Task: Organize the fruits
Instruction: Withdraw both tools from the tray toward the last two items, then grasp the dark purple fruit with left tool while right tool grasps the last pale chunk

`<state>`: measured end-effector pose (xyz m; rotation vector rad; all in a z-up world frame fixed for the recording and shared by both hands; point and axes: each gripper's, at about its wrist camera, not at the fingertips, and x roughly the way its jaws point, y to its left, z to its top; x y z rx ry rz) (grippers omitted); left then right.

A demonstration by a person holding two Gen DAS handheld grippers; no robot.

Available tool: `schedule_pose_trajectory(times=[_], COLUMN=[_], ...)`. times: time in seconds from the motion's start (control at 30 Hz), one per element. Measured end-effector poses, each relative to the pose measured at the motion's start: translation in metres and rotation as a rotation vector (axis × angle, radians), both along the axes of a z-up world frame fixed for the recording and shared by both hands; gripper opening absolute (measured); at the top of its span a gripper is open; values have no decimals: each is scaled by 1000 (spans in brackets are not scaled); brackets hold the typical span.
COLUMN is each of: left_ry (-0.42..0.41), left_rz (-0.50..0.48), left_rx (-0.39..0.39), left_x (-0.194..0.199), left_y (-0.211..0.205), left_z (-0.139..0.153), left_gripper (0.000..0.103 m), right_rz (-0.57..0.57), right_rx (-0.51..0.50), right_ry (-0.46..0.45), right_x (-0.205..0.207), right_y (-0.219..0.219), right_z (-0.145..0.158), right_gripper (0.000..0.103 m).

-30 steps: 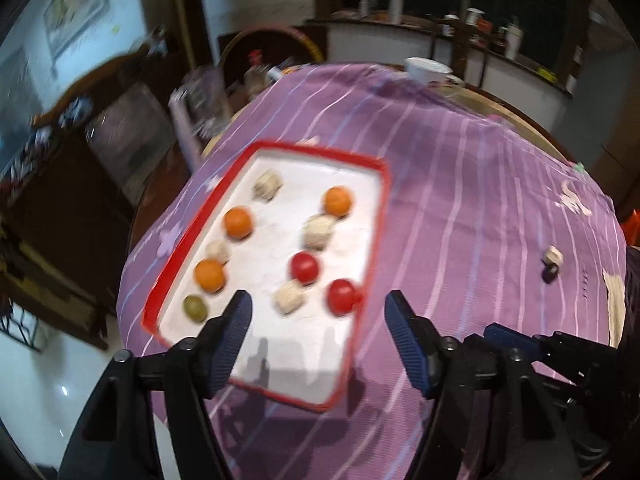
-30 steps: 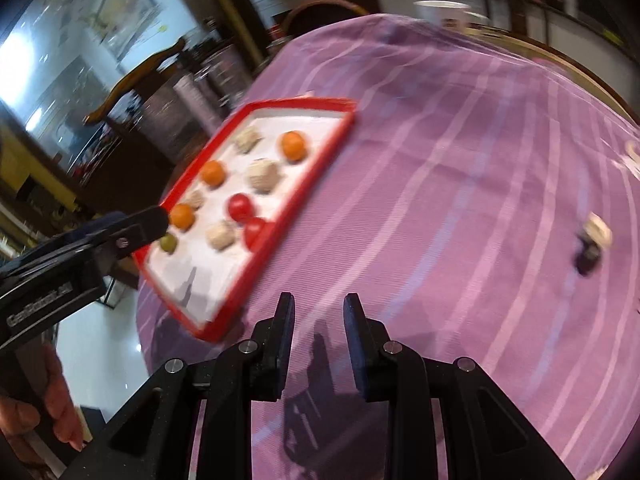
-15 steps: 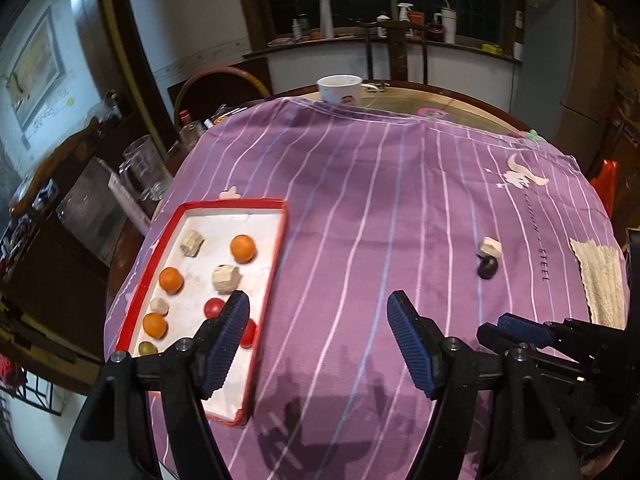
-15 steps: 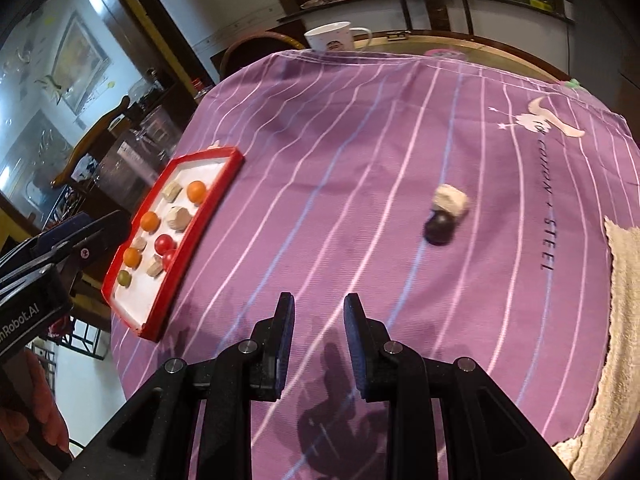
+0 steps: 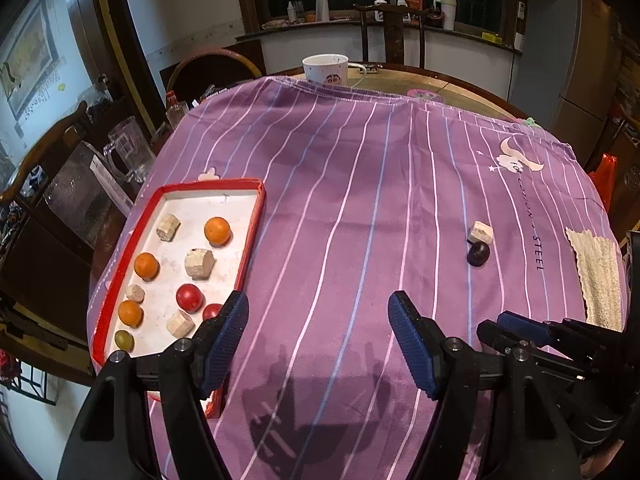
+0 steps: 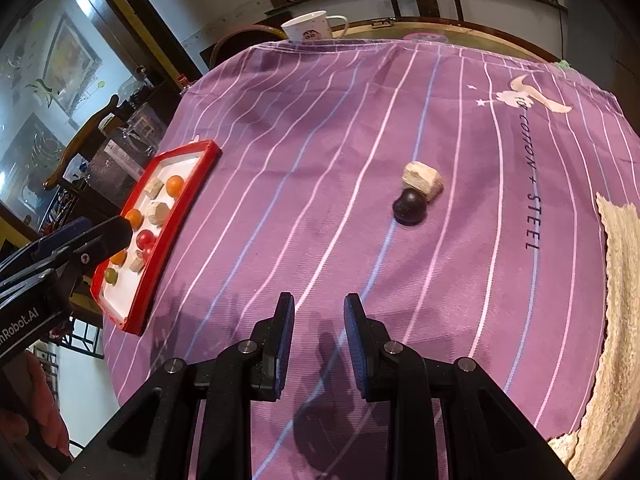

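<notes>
A red-rimmed white tray (image 5: 252, 240) lies at the left of the purple striped cloth. It holds three orange fruits (image 5: 217, 231), two red ones (image 5: 189, 297), a green one (image 5: 124, 340) and several beige chunks (image 5: 199, 263). A dark round fruit (image 6: 410, 207) sits on the cloth, touching a beige chunk (image 6: 423, 178). My left gripper (image 5: 318, 328) is open and empty beside the tray's near right corner. My right gripper (image 6: 319, 320) is shut on nothing, short of the dark fruit (image 5: 478, 254).
A white mug (image 5: 326, 69) stands at the far edge of the round table. A beige towel (image 5: 598, 276) lies at the right edge. A glass mug (image 5: 128, 152) and wooden chairs stand off the table's left side.
Both grippers have swung right, away from above the tray toward the middle of the cloth. The dark fruit and its chunk now sit nearer the right gripper. Neither gripper's jaws changed.
</notes>
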<state>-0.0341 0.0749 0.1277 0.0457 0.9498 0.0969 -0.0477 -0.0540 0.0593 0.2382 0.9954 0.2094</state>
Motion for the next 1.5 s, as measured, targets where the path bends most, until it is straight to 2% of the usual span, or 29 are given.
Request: schedule_pose_trajectory(times=[0.17, 0.33, 0.57, 0.7, 0.8, 0.83, 0.9, 0.93, 1.0, 1.07, 1.13, 1.3, 1.5], left_ry=[36, 76, 122, 135, 142, 146, 154, 158, 170, 179, 188, 194, 177], left_rz=[16, 14, -22, -44, -60, -65, -71, -72, -72, -74, -77, -106, -200], left_rx=[-26, -54, -89, -101, -107, -109, -115, -117, -122, -130, -140, -171, -180], left_x=[6, 10, 16, 19, 21, 22, 24, 25, 29, 32, 37, 50, 71], left_y=[0, -3, -18, -25, -29, -31, -32, -32, -34, -35, -38, -48, -85], left_z=[-12, -28, -48, -54, -58, -60, -63, -65, -69, -73, -76, -79, -83], left_gripper=[72, 72, 72, 72, 72, 72, 72, 72, 72, 72, 72, 72, 72], right_rz=[-15, -82, -160, -133, -115, -110, -113, -106, -102, -99, -107, -145, -203], right_rx=[7, 18, 62, 6, -4, -5, -52, -69, -92, -89, -83, 8, 42], right_ry=[9, 8, -23, -31, 1, 13, -5, -3, 8, 57, 28, 5, 4], right_x=[2, 13, 52, 87, 109, 114, 119, 122, 125, 129, 126, 113, 92], right_y=[-13, -43, -86, -82, -78, -76, -71, -70, -69, -70, -72, -89, -111], right_z=[-5, -6, 6, 4, -8, -13, -15, -16, -20, -30, -30, -26, -19], right_gripper=[29, 29, 30, 31, 31, 32, 43, 43, 44, 44, 42, 40, 40])
